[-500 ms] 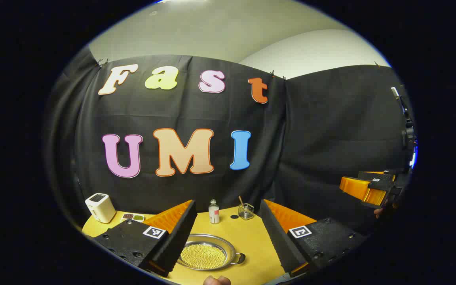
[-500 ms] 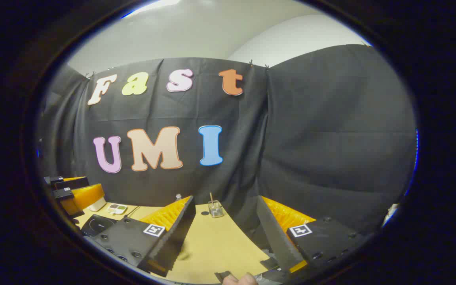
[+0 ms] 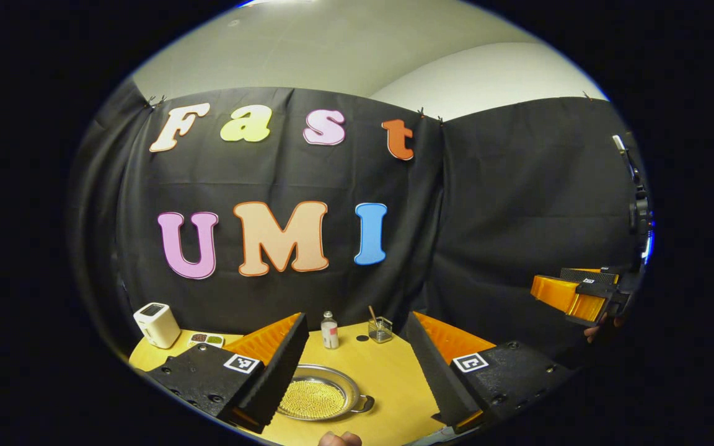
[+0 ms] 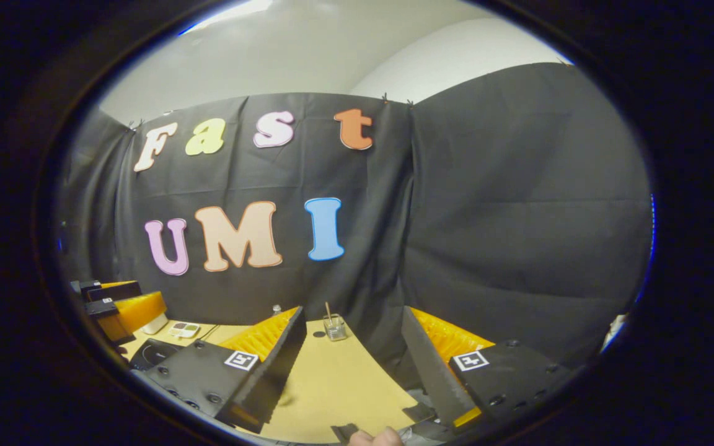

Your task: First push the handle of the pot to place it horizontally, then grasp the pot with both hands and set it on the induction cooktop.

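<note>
Pot (image 3: 320,400) shifted slightly left, lying between spread left gripper (image 3: 357,371) fingers (image 3: 270,378)

Left gripper view: bare table (image 3: 394,384) at lower centre, right of the pot (image 3: 318,399), open between the spread fingers. Back edge lined with toaster (image 3: 157,324), small dish (image 3: 207,339), bottle (image 3: 330,330) and glass cup (image 3: 380,329). Right gripper view: open tabletop at lower centre; induction cooktop (image 4: 152,353) at lower left.
</note>
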A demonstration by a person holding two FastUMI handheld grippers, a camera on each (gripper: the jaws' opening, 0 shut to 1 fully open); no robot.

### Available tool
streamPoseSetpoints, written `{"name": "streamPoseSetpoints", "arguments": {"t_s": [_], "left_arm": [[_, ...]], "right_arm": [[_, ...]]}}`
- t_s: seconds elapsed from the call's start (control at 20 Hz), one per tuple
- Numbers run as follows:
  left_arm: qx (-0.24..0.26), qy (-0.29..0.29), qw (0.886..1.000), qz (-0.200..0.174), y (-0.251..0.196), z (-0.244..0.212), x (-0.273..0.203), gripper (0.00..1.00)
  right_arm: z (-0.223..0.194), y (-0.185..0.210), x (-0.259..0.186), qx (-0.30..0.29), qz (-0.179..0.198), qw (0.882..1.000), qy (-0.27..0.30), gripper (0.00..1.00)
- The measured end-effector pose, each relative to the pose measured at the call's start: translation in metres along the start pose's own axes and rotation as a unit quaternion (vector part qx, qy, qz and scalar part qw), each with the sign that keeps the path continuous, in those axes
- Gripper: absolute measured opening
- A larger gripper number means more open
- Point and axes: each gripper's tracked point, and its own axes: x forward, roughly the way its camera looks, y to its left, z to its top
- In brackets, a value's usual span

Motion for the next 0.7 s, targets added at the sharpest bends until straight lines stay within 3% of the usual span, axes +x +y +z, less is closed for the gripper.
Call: {"name": "streamPoseSetpoints", "arguments": {"t_s": [0.35, 0.7], "left_arm": [[-0.005, 0.002, 1.0, -0.006, -0.037, -0.003, 0.003, 0.97], [-0.003, -0.001, 0.999, 0.051, -0.022, -0.003, -0.018, 0.97]], "right_arm": [[0.001, -0.038, -0.007, 0.0, -0.007, 1.0, 0.004, 0.99], [-0.006, -0.028, 0.005, 0.011, 0.03, 0.999, 0.012, 0.93]]}}
